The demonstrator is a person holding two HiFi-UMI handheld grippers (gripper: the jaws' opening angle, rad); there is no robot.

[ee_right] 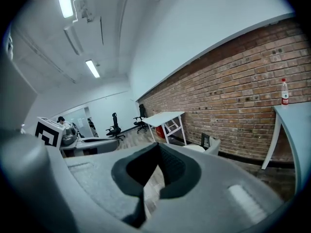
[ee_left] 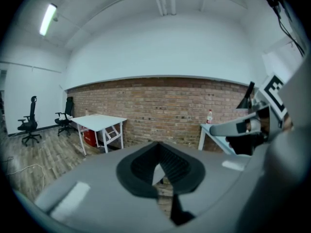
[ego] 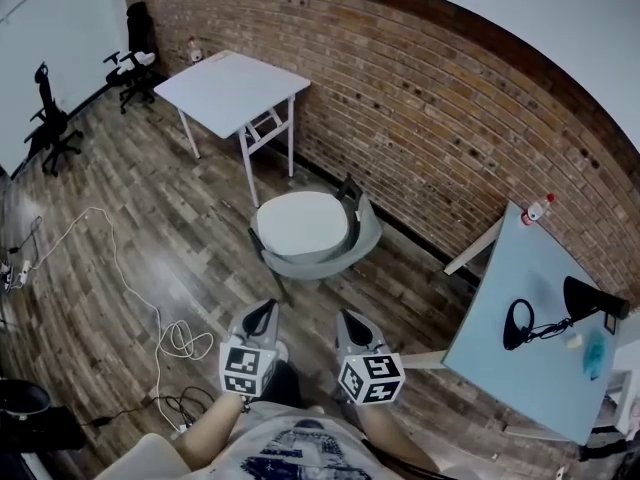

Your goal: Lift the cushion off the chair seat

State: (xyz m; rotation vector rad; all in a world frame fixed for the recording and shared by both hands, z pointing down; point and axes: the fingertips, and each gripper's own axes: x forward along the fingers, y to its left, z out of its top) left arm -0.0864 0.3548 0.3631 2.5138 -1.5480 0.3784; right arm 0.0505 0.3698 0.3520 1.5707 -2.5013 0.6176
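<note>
A round white cushion lies on the seat of a grey shell chair that stands by the brick wall. Both grippers hover side by side over the wood floor, short of the chair's near edge and pointing towards it. My left gripper is shut with nothing between its jaws. Beside it my right gripper is also shut and empty. The right gripper view shows the chair and a sliver of the cushion ahead to the right. In the left gripper view the chair is hidden behind the jaws.
A white table stands beyond the chair, and a pale blue table to the right carries headphones, a black lamp and a bottle. A white cable loops over the floor at left. Black office chairs stand far left.
</note>
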